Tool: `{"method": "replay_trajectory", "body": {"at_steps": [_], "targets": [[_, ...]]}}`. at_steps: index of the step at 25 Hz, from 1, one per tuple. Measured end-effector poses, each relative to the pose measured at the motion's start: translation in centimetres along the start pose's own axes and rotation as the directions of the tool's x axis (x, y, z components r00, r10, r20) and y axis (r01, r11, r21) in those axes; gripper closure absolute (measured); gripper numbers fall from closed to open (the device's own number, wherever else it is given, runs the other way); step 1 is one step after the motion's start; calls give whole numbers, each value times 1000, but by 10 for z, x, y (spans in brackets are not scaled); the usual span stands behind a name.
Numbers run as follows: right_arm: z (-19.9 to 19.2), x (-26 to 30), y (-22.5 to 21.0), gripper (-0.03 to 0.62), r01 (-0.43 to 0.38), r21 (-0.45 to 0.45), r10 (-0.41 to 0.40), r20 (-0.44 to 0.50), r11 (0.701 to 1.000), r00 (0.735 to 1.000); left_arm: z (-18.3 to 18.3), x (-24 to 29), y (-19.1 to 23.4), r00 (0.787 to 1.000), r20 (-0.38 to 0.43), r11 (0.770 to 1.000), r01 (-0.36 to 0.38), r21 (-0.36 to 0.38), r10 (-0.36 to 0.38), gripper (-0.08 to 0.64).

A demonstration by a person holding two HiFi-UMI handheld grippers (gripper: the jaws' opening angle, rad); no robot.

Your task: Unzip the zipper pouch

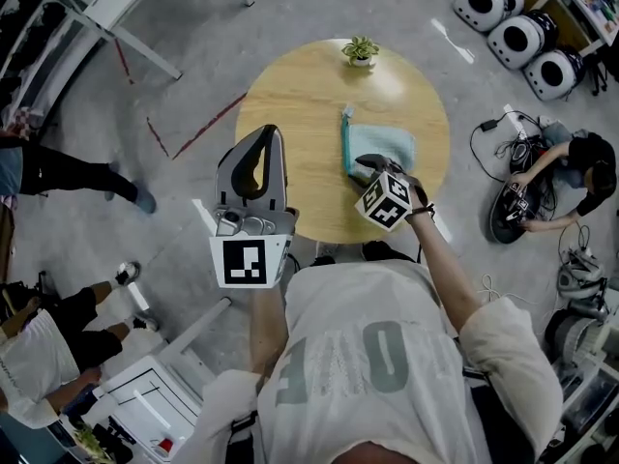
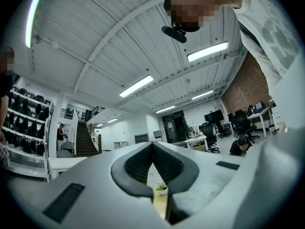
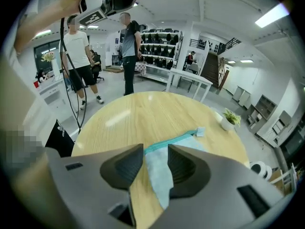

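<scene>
Pouch (image 1: 382, 148) (image 3: 159, 175): pale blue, lying flat on the round wooden table (image 1: 290, 95) (image 3: 119, 118), on the person's right half and nearer the near edge than the far one. What it holds cannot be told. A teal zipper (image 1: 344, 143) (image 3: 176, 140) runs along its left long edge. Over the stretch that shows, the zipper looks closed, with a pale tab at its far end.

Right gripper (image 1: 368, 167) (image 3: 156, 149): low over the near end of the pouch. Its jaws stand apart with the near corner of the pouch and the near end of the zipper between them. A gap shows on either side of the fabric, so nothing is pinched.

Left gripper (image 1: 271, 131) (image 2: 152, 147): held up above the near left edge of the table, well apart from the pouch. Its jaws meet at the tips with nothing between them.

Other items: a small green plant (image 1: 360, 51) (image 3: 230, 118) (image 2: 161, 188) in a white pot stands at the far edge of the table, well apart from the pouch and beyond the tab end.

Surroundings: three round white-and-black devices (image 1: 517, 32) sit on the floor at the far right. A person (image 1: 571, 172) crouches on the floor to the right of the table amid cables. Another person (image 1: 58, 172) is on the left. The right gripper view shows two more standing beyond the table.
</scene>
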State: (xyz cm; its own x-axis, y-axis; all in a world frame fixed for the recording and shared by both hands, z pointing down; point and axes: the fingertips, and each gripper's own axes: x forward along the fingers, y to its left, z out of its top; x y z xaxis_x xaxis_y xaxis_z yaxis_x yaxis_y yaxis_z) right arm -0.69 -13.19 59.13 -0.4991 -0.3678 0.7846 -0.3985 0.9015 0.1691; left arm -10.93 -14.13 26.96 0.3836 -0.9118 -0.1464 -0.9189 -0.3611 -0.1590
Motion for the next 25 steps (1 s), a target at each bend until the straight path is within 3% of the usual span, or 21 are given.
{"method": "replay_trajectory", "body": {"at_steps": [6,9,12,15,18,22,25], "targets": [[16,-17,-17,417,20,35,-22,47,999,999,1,4,1,1000,5,1000,3,-6,-3,534],[39,-42,-48,417,103,36,-106,103,994,989,2,5,1,1000,14,1000,3,1,-3,534],[71,-82,-87,418,229,72,-239,200,971,950,5,7,-1,1000,22,1000,0,-2,0,534],[103,-134,-122,431,352,164,-386,310,922,869,8,10,-4,1000,31,1000,4,-2,-4,534],[133,-193,-143,497,443,280,-524,424,852,739,12,13,-5,999,43,1000,8,-1,-8,534],[161,-257,-145,551,492,413,-641,528,767,557,18,15,-2,998,62,1000,5,7,-6,534],[162,-287,-136,561,517,461,-689,553,721,468,23,16,-5,997,76,1000,4,-1,-4,534]]}}
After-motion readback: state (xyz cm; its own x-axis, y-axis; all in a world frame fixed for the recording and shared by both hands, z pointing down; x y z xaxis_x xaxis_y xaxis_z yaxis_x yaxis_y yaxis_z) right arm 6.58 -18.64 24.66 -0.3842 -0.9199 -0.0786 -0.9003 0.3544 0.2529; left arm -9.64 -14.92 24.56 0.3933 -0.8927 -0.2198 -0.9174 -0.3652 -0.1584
